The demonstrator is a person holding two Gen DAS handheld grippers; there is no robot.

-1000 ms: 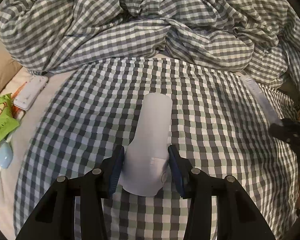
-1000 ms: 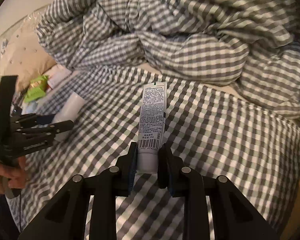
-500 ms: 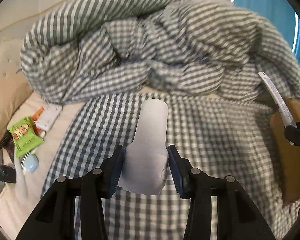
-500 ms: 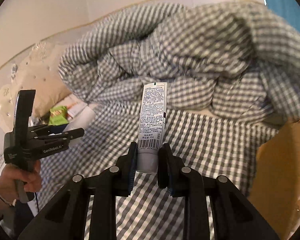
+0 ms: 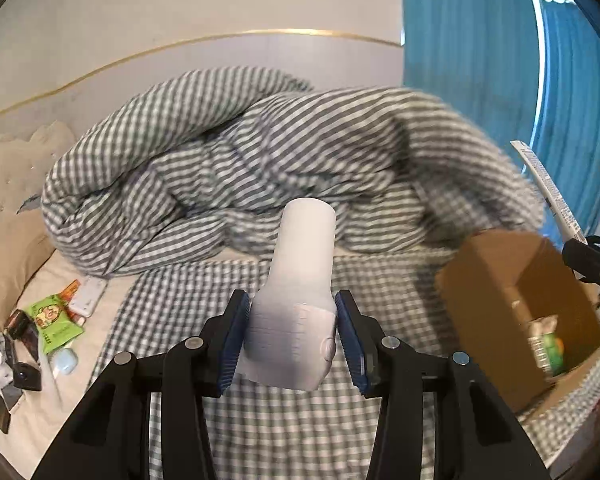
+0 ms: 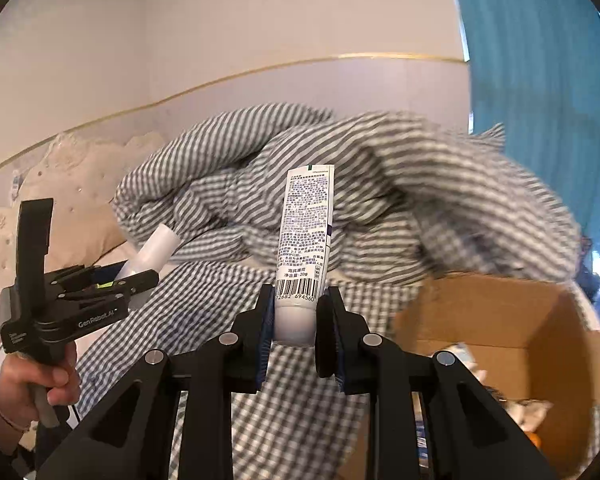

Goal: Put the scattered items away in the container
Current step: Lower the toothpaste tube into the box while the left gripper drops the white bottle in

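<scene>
Both tools have come up off the bed since a second ago, and the cardboard box (image 5: 520,320) now shows at right in both views. My left tool (image 5: 290,332) stays clamped on the white bottle (image 5: 300,292); my right tool (image 6: 294,328) stays clamped on the toothpaste tube (image 6: 306,236). I judge both drops are next; more items remain by the pillow (image 5: 8,248).
</scene>
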